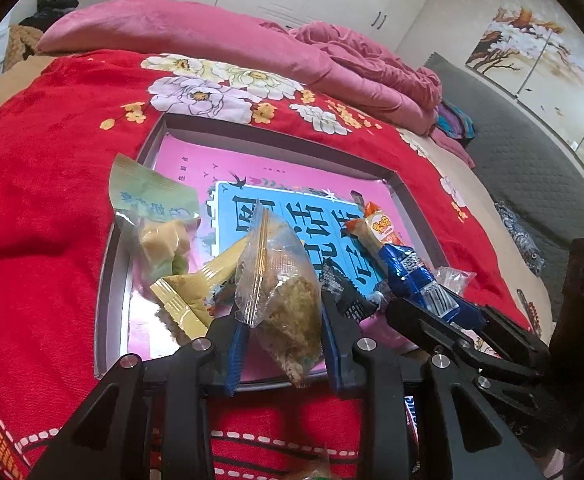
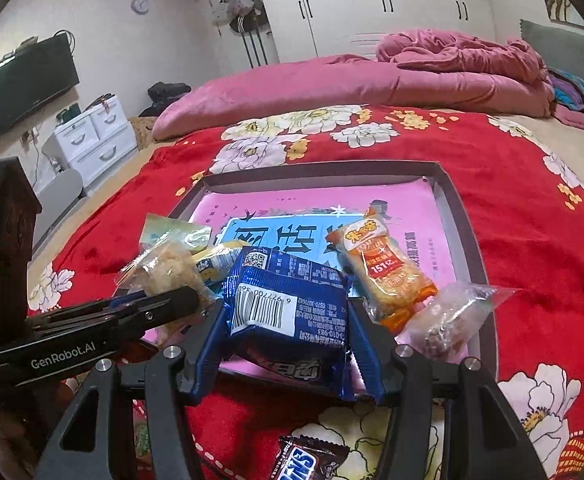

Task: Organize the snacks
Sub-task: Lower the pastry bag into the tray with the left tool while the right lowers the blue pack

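Observation:
A shallow grey box (image 1: 110, 264) with a pink and blue printed bottom lies on the red flowered blanket. My left gripper (image 1: 284, 332) is shut on a clear packet of crumbly brown snack (image 1: 288, 304) over the box's near edge. My right gripper (image 2: 288, 320) is shut on a blue foil packet (image 2: 292, 316) with a barcode, also over the near edge. In the box lie a green-topped packet (image 1: 160, 224), a yellow packet (image 1: 196, 292), an orange packet (image 2: 383, 276) and a clear packet (image 2: 447, 320). The right gripper shows in the left view (image 1: 431, 300).
A Snickers bar (image 2: 303, 460) lies on the blanket in front of the box. A pink quilt (image 2: 371, 84) is bunched at the far side of the bed. White drawers (image 2: 96, 140) and a wall TV (image 2: 24, 84) stand to the left.

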Demonstrator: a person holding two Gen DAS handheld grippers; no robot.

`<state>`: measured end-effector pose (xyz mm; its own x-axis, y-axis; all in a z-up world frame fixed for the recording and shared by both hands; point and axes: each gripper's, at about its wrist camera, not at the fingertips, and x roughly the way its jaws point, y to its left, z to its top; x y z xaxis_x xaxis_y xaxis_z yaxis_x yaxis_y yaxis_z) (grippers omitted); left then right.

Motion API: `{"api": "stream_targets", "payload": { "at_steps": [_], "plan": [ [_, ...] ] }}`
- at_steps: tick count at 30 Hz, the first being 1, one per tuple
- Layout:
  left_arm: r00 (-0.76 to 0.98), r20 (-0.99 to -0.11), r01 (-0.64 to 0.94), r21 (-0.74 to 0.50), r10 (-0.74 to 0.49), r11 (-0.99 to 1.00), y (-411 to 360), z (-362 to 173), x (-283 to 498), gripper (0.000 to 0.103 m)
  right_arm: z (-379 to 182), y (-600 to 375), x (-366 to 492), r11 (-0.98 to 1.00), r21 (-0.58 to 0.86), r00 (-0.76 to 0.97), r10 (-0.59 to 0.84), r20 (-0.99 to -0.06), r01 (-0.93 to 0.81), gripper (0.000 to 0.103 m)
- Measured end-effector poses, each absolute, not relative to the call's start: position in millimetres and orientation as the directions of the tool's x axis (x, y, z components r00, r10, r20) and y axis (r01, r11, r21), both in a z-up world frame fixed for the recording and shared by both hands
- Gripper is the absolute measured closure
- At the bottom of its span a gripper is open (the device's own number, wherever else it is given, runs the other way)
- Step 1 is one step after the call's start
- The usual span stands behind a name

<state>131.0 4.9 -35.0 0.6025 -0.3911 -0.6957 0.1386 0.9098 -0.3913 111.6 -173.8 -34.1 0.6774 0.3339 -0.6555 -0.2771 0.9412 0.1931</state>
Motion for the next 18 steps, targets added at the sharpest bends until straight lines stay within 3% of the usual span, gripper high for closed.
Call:
{"api": "stream_targets", "payload": {
  "at_steps": [18],
  "plan": [
    [0.603,-0.693,0.13,-0.404,-0.395,0.906,5.4,-36.8,130.9,0.069,-42.1,-174.6,117.4,0.953,0.171,0.669,0.298,-0.681,-0.251,0.041]
  ]
}}
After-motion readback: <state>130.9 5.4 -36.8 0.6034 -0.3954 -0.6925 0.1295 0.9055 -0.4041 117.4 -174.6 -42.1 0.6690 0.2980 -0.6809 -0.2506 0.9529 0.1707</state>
